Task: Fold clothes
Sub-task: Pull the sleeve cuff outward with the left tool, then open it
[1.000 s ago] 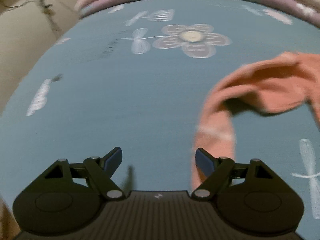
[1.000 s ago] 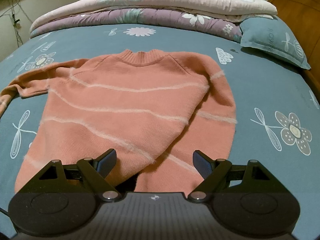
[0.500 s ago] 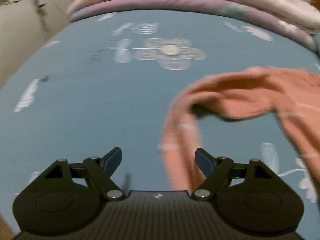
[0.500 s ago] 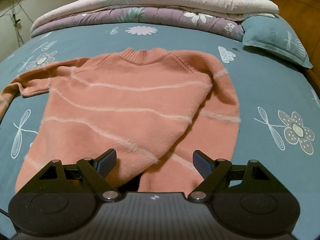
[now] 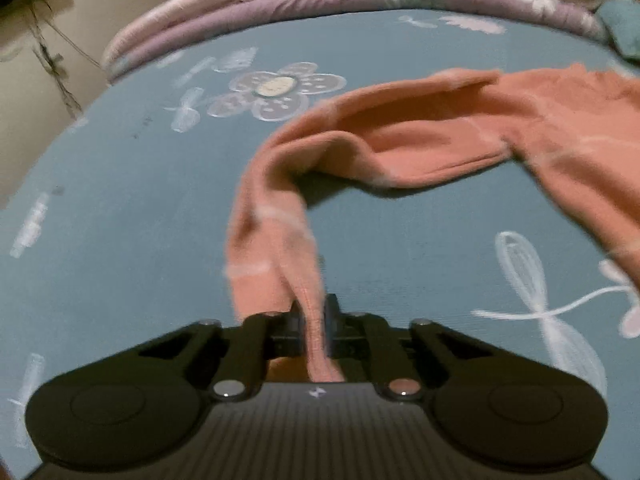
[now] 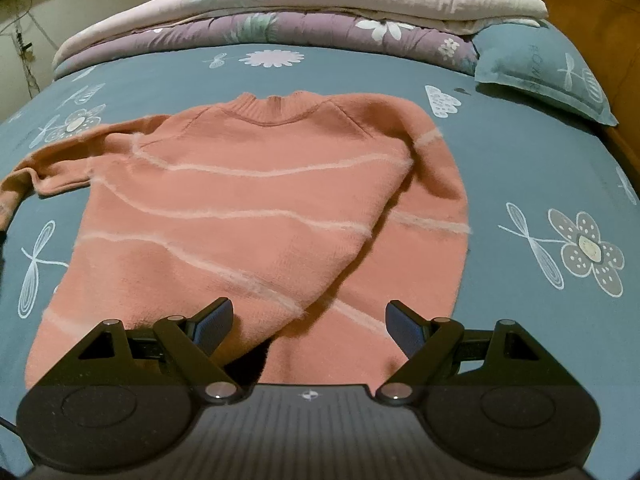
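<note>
A salmon-pink knitted sweater (image 6: 256, 216) with pale stripes lies flat on the teal bedspread, collar away from me, its right sleeve folded down across the body. Its left sleeve (image 5: 280, 208) stretches out to the left and bends toward the camera in the left wrist view. My left gripper (image 5: 315, 320) is shut on the cuff end of that sleeve, a ridge of pink knit pinched between the pads. My right gripper (image 6: 309, 318) hangs open just above the sweater's lower hem, nothing between its fingers.
The teal bedspread (image 6: 540, 184) has white flower and dragonfly prints. Folded quilts, pink over purple (image 6: 304, 4), are stacked along the far edge. A teal pillow (image 6: 548, 72) lies at the far right beside a wooden headboard (image 6: 600, 20). A wall with cables (image 5: 44, 56) stands at left.
My left gripper slid right until the sleeve end lay between its open jaws, then shut on it. The right gripper and the sweater body have not moved.
</note>
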Demonstrator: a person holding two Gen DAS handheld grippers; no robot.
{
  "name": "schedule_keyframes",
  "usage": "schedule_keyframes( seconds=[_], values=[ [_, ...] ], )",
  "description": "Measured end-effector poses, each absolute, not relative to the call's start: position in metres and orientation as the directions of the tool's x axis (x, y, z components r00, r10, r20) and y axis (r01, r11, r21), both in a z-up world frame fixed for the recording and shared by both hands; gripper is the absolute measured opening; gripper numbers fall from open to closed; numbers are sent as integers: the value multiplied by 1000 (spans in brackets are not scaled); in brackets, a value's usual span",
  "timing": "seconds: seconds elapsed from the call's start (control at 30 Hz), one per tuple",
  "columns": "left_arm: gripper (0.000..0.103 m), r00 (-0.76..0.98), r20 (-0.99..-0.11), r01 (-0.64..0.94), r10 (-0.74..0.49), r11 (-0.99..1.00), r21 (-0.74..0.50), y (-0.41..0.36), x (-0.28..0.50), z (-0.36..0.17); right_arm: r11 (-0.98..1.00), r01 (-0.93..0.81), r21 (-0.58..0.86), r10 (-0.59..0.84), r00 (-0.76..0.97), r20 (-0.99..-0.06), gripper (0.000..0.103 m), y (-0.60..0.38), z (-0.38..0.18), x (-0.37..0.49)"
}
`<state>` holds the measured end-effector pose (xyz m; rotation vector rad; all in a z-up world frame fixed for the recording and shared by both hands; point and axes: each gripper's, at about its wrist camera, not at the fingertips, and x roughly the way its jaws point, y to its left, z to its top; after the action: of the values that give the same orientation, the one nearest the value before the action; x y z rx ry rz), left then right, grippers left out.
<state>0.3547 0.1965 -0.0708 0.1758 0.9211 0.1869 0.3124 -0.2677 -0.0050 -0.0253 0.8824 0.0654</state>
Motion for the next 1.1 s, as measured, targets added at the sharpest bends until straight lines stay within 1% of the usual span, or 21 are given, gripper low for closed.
schedule_keyframes(
  seconds=[0.03,0.23,0.37,0.47,0.53,0.6,0.63,0.7,0.77,0.83,0.97,1.03,1.1],
  values=[
    [6,592,-766,-84,251,964,250,199,354,-68,997,-72,3,48,635,-771,87,-267,-5,312],
    [6,569,-682,-132,459,870,476,232,350,-49,998,-68,11,52,635,-770,87,-269,-6,314],
    [7,547,-647,-169,531,827,536,260,349,-40,998,-65,11,50,635,-771,87,-269,-6,316],
    [11,523,-664,-189,535,832,522,277,351,-42,998,-68,7,49,636,-770,87,-269,-6,316],
    [15,490,-689,-187,533,837,515,282,352,-49,998,-69,4,47,638,-769,87,-270,-6,315],
    [17,476,-713,-184,516,851,493,286,348,-57,998,-67,1,44,638,-768,87,-271,-6,314],
    [18,467,-717,-179,518,849,497,287,347,-59,998,-63,0,41,638,-769,87,-272,-7,314],
    [24,447,-723,-167,527,843,511,289,344,-63,999,-52,2,34,634,-773,87,-275,-8,315],
    [26,427,-724,-158,541,833,530,292,340,-66,999,-46,0,29,632,-774,87,-277,-8,316],
    [28,403,-724,-182,559,825,536,302,336,-64,999,-46,-3,27,633,-774,87,-278,-8,317],
    [28,330,-712,-308,620,784,539,327,329,-56,999,-51,-1,31,634,-773,87,-279,-8,319],
    [28,341,-721,-353,603,793,496,331,326,-47,998,-55,-2,33,633,-774,87,-279,-8,320],
    [33,393,-729,-375,560,822,429,327,325,-37,998,-60,-2,36,630,-775,87,-278,-9,321]
  ],
)
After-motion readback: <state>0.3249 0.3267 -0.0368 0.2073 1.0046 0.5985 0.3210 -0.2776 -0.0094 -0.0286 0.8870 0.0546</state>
